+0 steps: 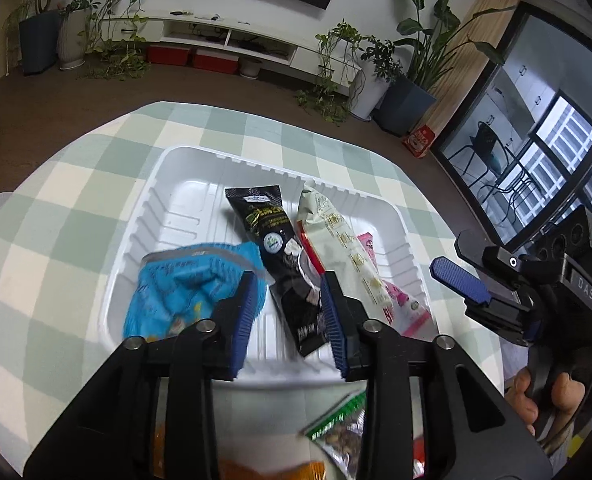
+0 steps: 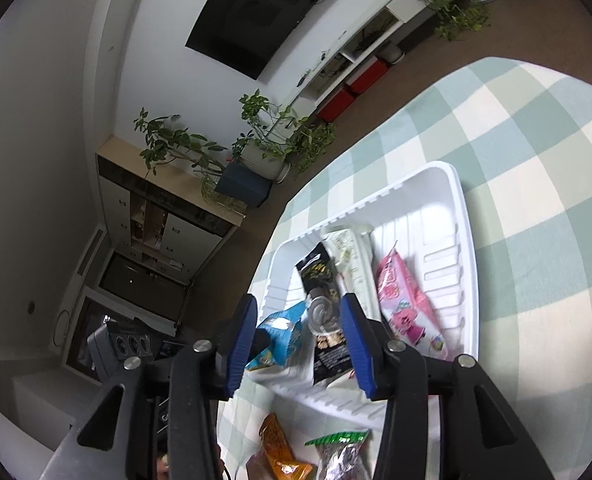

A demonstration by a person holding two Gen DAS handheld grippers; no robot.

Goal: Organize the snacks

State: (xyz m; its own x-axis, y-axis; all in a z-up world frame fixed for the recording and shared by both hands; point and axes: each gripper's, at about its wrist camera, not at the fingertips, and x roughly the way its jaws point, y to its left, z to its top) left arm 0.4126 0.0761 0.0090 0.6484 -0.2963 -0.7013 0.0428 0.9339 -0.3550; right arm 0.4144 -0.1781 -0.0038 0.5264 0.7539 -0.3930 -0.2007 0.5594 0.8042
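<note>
A white ribbed tray (image 1: 168, 200) (image 2: 451, 216) sits on the checked tablecloth. It holds a blue snack bag (image 1: 184, 292) (image 2: 284, 328), a black packet (image 1: 280, 240) (image 2: 319, 276), a cream packet (image 1: 339, 236) (image 2: 351, 252) and a pink packet (image 1: 399, 304) (image 2: 403, 300). My left gripper (image 1: 288, 316) is open and empty above the tray's near side, its left finger by the blue bag. My right gripper (image 2: 296, 344) (image 1: 491, 304) is open and empty at the tray's right side. A green nut packet (image 1: 343, 432) (image 2: 339, 452) and an orange packet (image 2: 276, 444) (image 1: 256, 468) lie outside the tray.
The table (image 1: 56, 216) (image 2: 535, 160) has a green and cream checked cloth and ends in brown floor beyond. Potted plants (image 1: 411, 80), a white TV shelf (image 1: 232, 36) and glass doors (image 1: 535, 152) stand further off.
</note>
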